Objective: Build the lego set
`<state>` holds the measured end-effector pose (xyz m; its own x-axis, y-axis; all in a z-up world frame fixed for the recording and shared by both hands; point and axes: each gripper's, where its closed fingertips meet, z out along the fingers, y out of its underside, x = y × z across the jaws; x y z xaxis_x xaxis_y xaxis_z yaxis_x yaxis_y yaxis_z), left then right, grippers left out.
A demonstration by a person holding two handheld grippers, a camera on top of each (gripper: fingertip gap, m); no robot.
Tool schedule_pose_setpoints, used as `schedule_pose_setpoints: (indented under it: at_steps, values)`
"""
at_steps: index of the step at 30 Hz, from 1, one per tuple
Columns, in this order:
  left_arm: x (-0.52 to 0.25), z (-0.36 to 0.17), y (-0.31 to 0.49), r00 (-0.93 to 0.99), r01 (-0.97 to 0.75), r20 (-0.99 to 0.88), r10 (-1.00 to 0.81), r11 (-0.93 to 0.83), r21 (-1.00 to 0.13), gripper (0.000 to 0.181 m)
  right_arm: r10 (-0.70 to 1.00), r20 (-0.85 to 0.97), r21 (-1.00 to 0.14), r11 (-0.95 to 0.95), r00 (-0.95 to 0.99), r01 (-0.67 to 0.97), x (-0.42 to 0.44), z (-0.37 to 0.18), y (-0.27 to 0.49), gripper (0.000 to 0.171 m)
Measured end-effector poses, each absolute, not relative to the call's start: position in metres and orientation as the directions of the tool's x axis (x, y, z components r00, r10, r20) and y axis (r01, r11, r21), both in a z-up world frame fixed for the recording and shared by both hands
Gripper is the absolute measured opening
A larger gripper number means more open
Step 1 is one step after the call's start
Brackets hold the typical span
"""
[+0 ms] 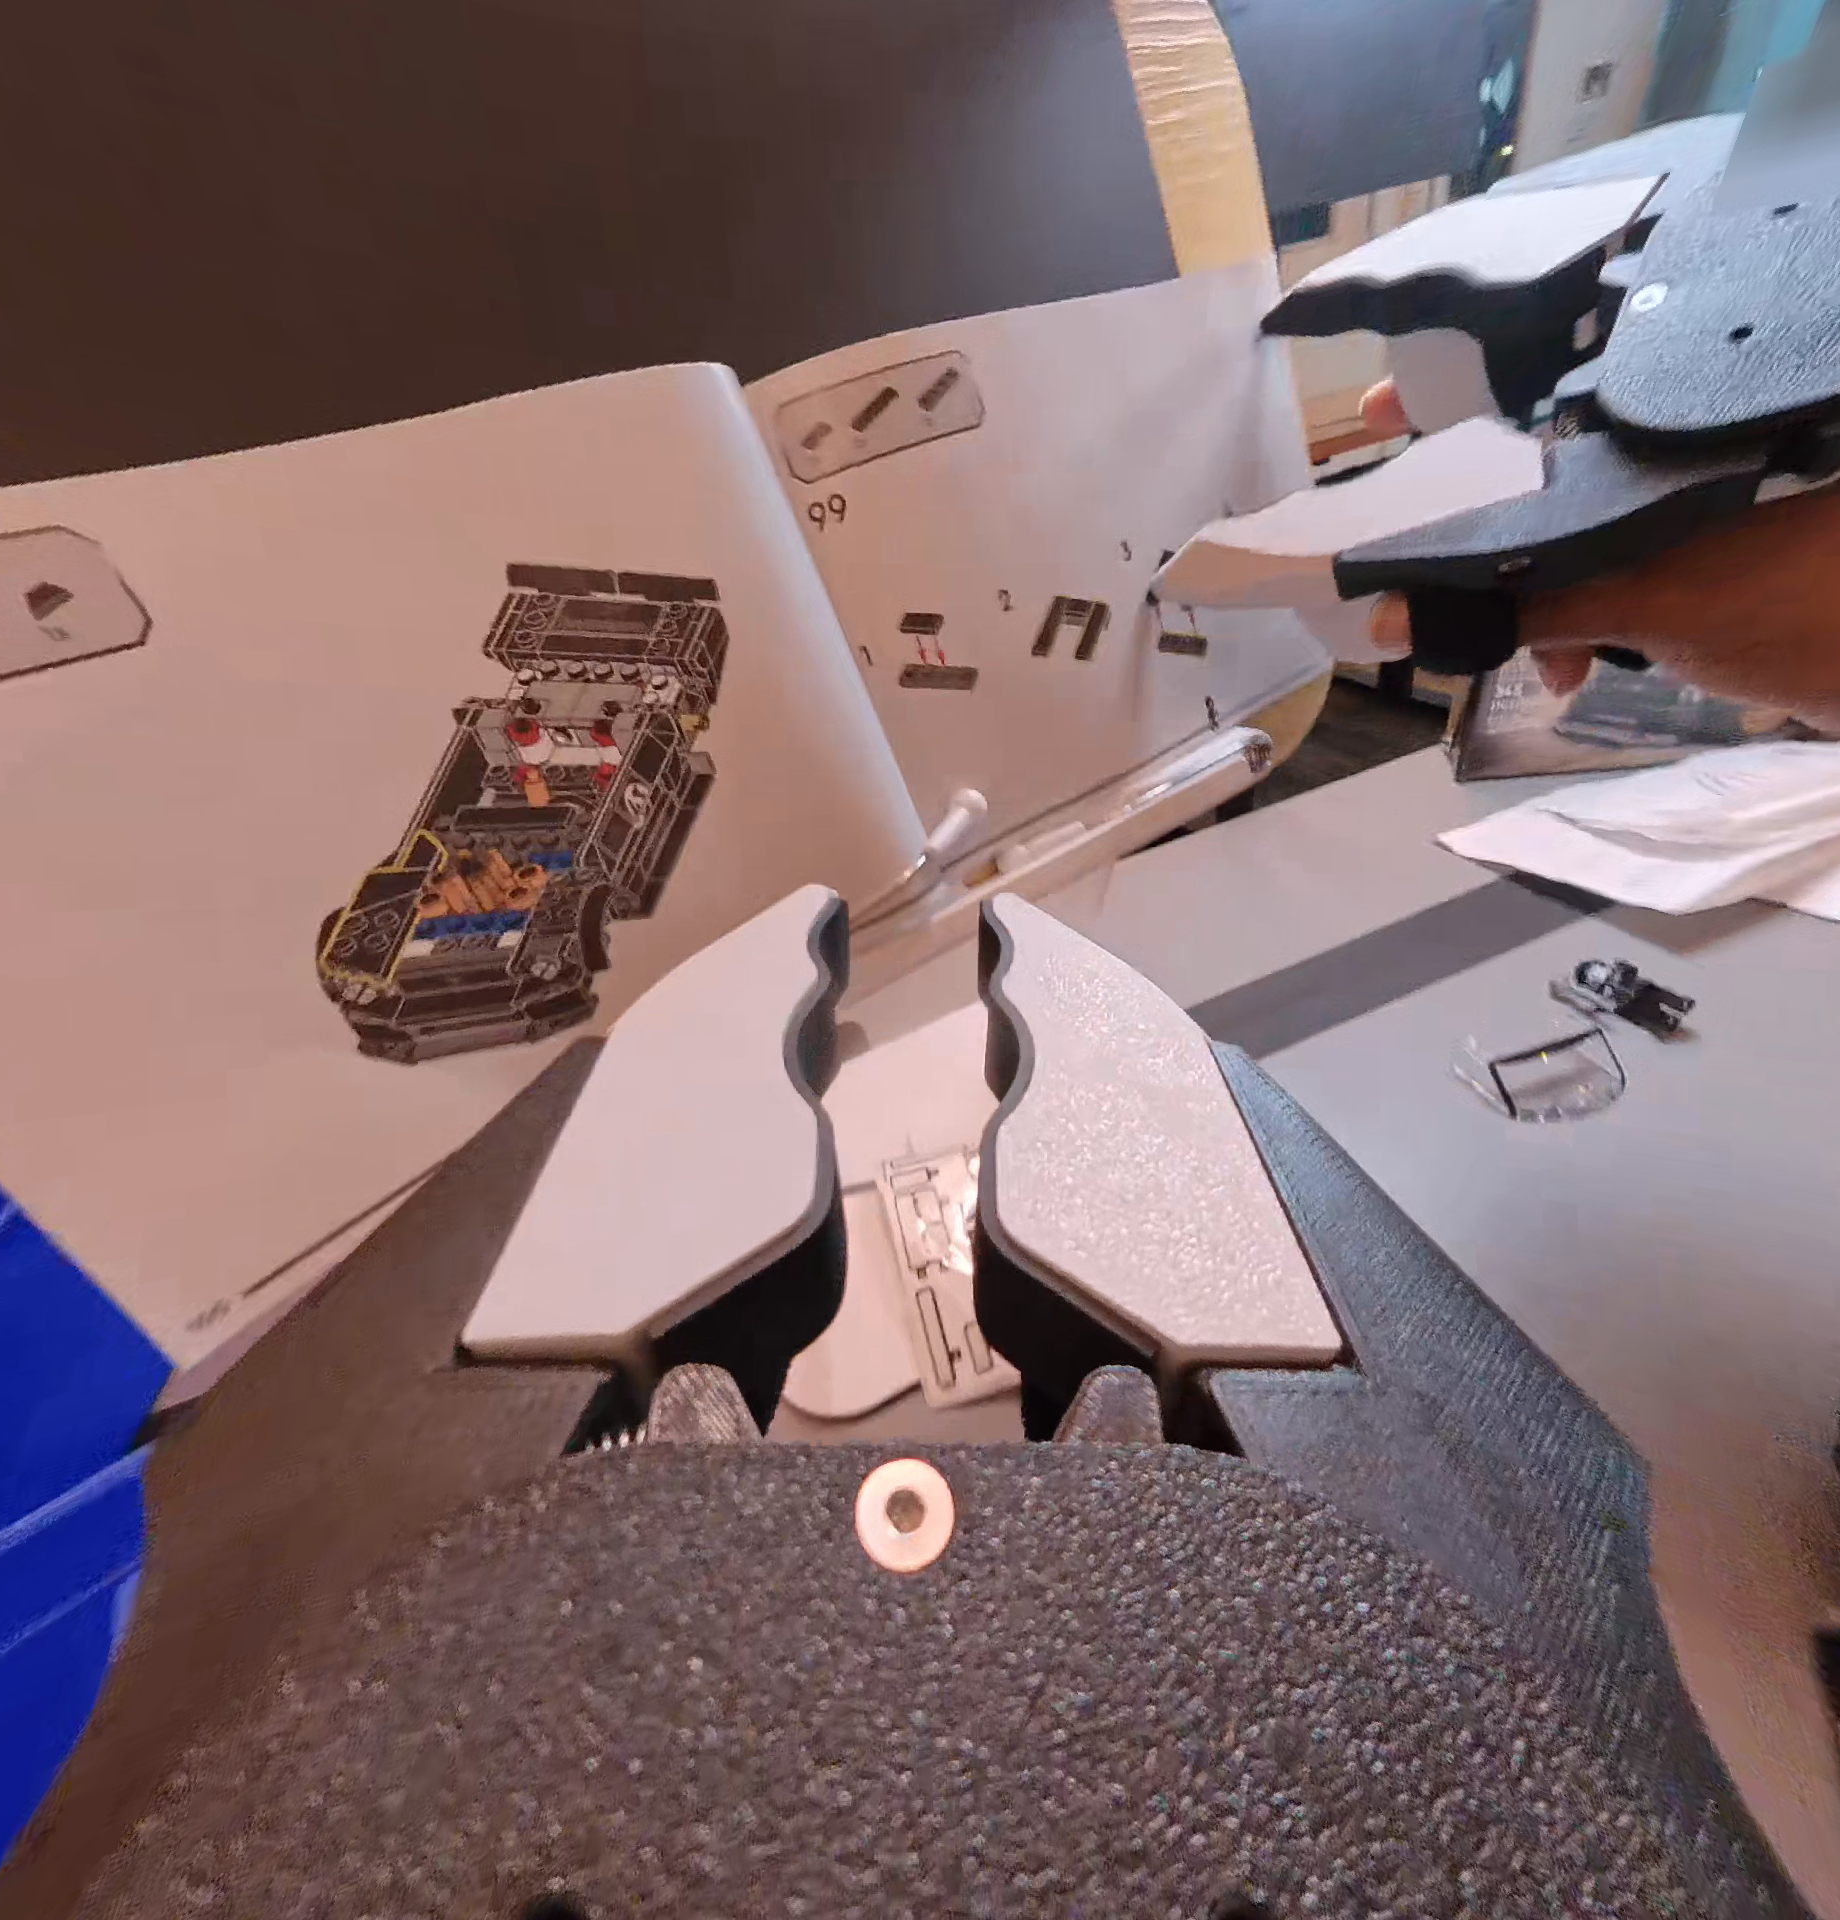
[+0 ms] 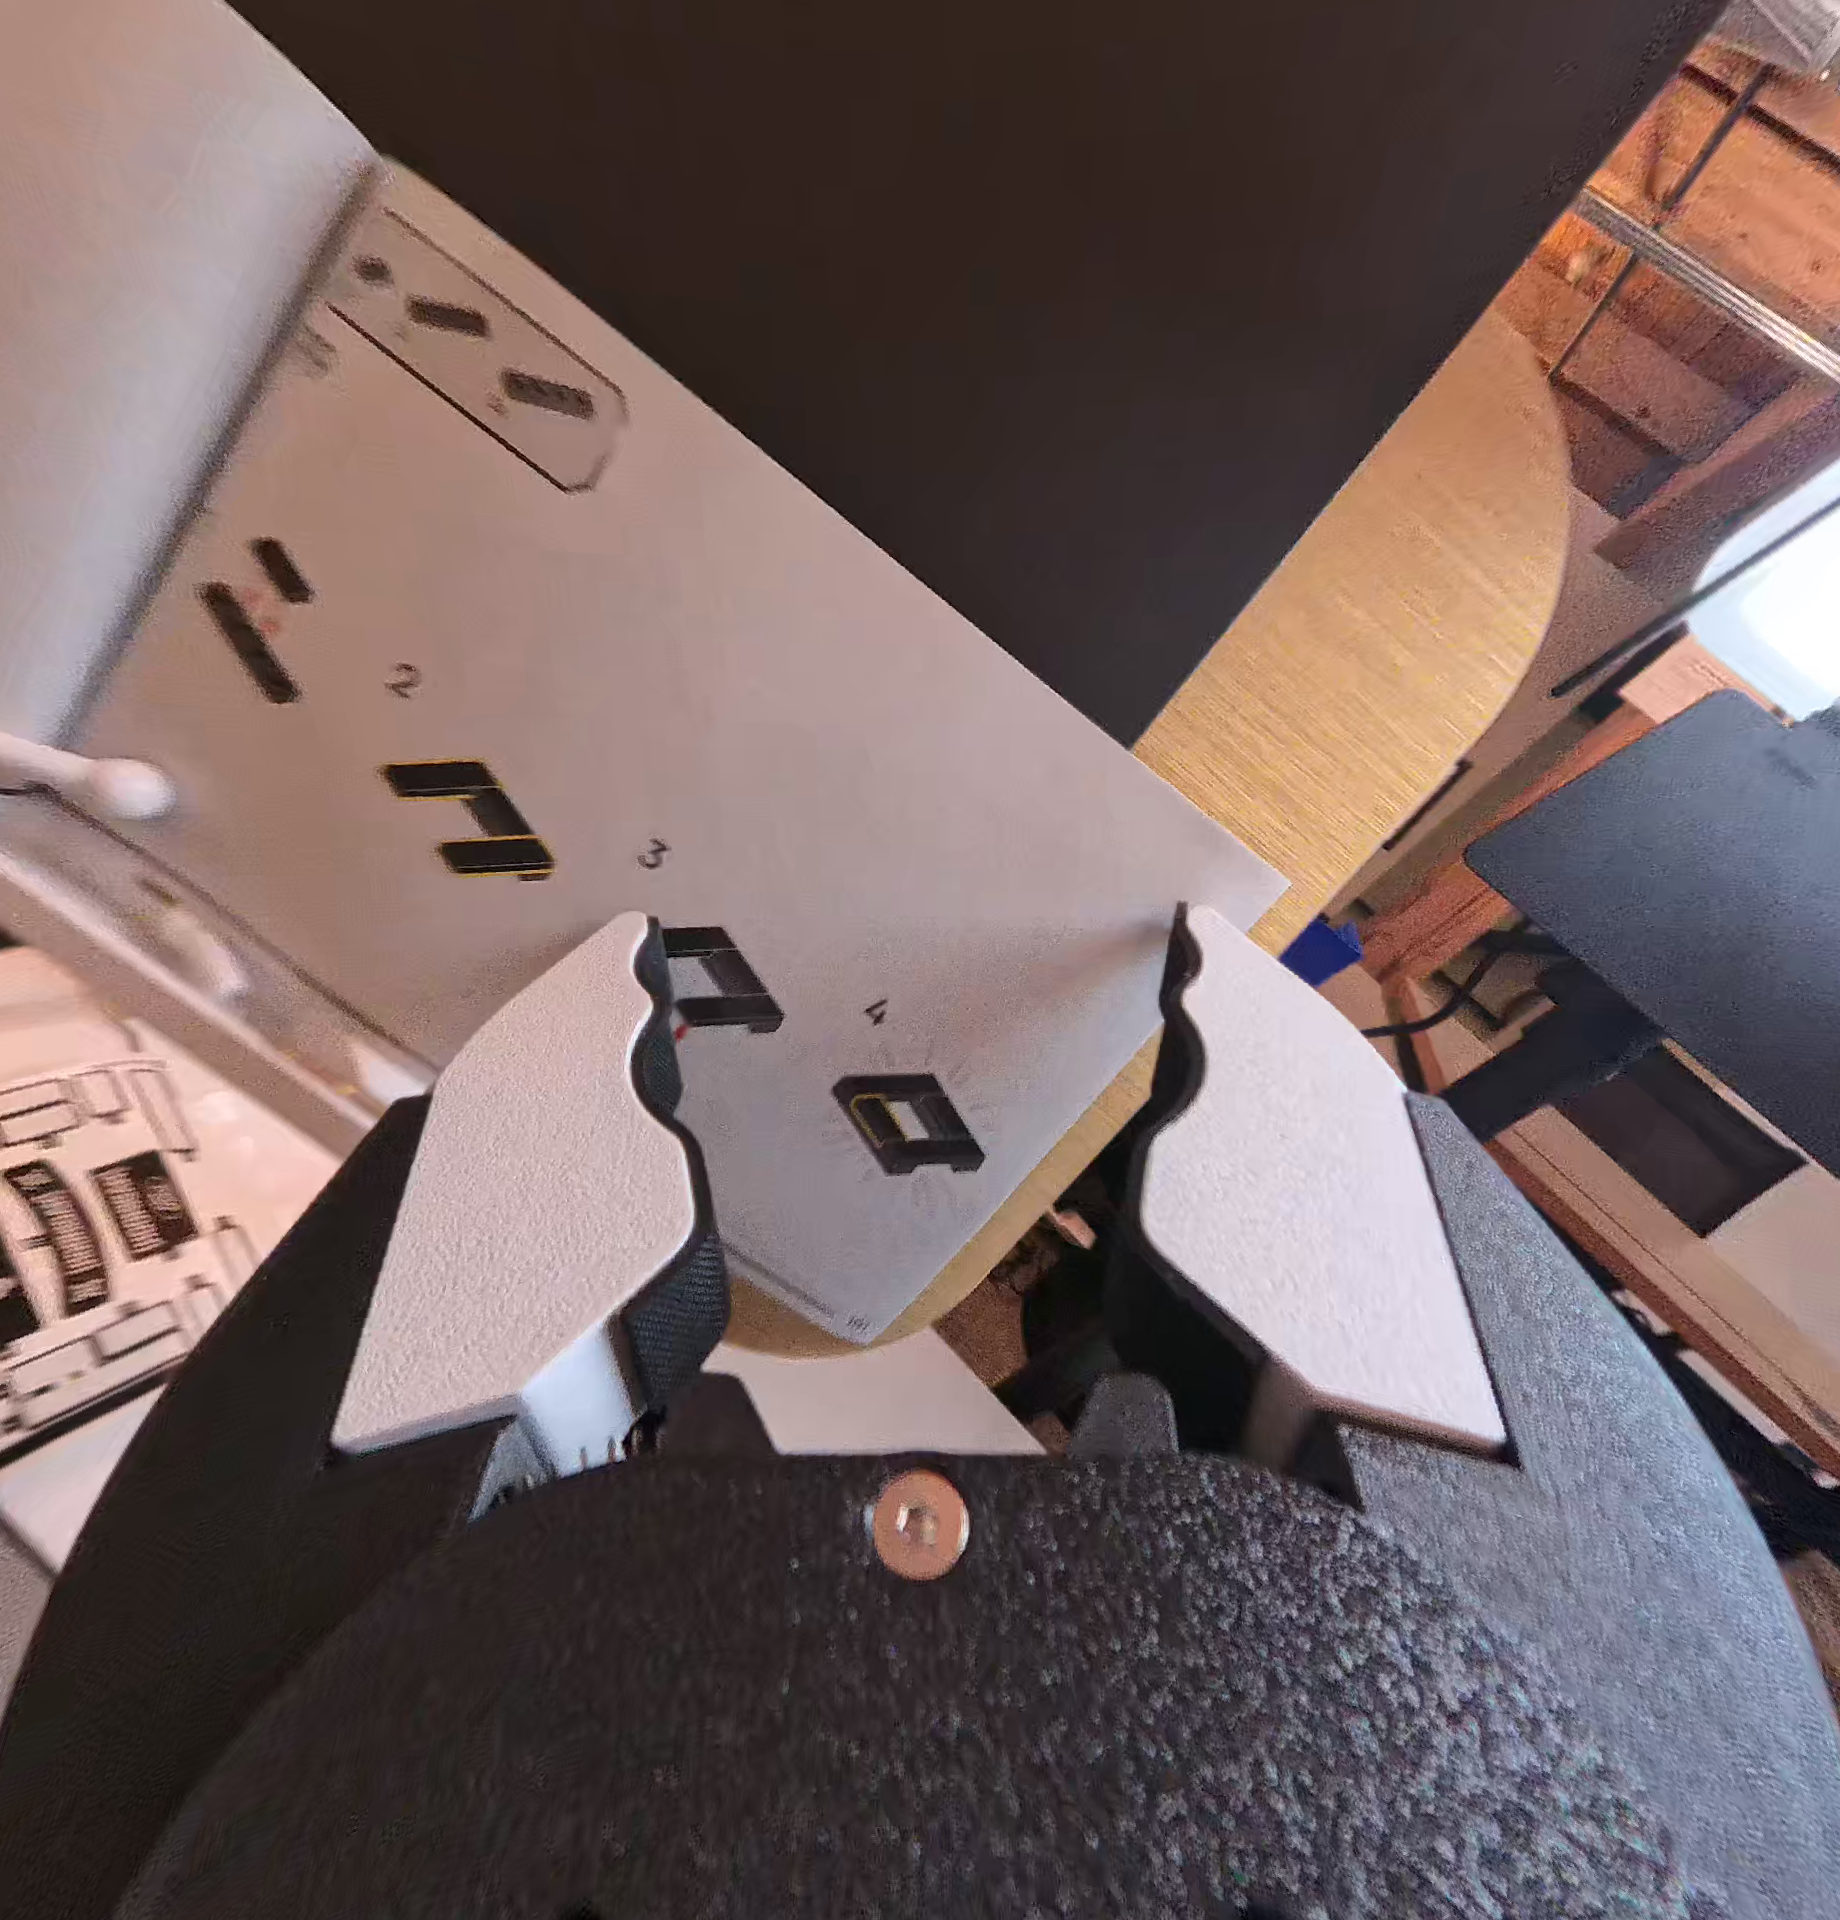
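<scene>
An open instruction booklet [image 1: 480,499] stands propped on a metal holder [image 1: 1103,821]. Its left page shows a black car, its right page small black parts. My left gripper [image 1: 911,914] is low in front of the booklet, jaws a little apart and empty. My right gripper [image 1: 1222,452] is open at the right page's outer edge. In the right wrist view the right gripper [image 2: 911,925] stands wide open around the lower right corner of the page [image 2: 791,727], not closed on it. A clear windscreen piece [image 1: 1539,1075] and a small black piece [image 1: 1633,992] lie on the grey table [image 1: 1518,1299].
A sticker sheet [image 1: 931,1226] lies under the left gripper. White papers [image 1: 1705,831] and a dark box [image 1: 1581,727] lie at the back right. A blue object [image 1: 33,1455] is at the left edge. A dark panel [image 2: 1705,883] stands beyond the table. My right gripper's tips are some 25 centimetres from the small black piece [image 1: 1633,992].
</scene>
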<state>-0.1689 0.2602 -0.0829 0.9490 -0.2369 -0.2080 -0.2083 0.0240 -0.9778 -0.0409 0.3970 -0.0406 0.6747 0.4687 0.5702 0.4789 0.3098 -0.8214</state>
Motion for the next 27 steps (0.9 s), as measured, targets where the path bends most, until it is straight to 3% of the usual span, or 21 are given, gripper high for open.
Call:
schedule_pose_setpoints:
  at_steps: [5,9,11,16,23,27]
  values:
    - [-0.165,-0.092,0.272,0.947,-0.187,-0.187,-0.263,0.024,-0.982,0.021,0.469,0.543,-0.84,0.323,0.697,0.436,-0.045,-0.044,0.404,0.083]
    - [-0.167,-0.104,0.273,0.944,-0.192,-0.185,-0.273,0.003,-0.981,0.02,0.484,0.525,-0.85,0.346,0.701,0.398,-0.046,-0.046,0.398,0.053]
    - [-0.169,-0.105,0.272,0.944,-0.194,-0.188,-0.271,0.004,-0.981,0.019,0.49,0.532,-0.845,0.355,0.691,0.399,-0.047,-0.047,0.391,0.029]
    - [-0.164,-0.097,0.265,0.94,-0.158,-0.156,-0.303,0.019,-0.987,0.022,0.436,0.6,-0.789,0.461,0.671,0.406,-0.051,-0.045,0.35,0.017]
    - [-0.117,-0.056,0.25,0.789,0.172,0.162,-0.593,-0.04,-0.984,0.035,0.331,0.788,-0.585,0.666,0.519,0.463,-0.087,-0.067,0.276,0.012]
    - [-0.115,-0.047,0.254,0.524,0.473,0.508,-0.684,-0.262,-0.841,0.035,0.241,0.873,-0.448,0.74,0.424,0.502,-0.111,-0.085,0.252,0.012]
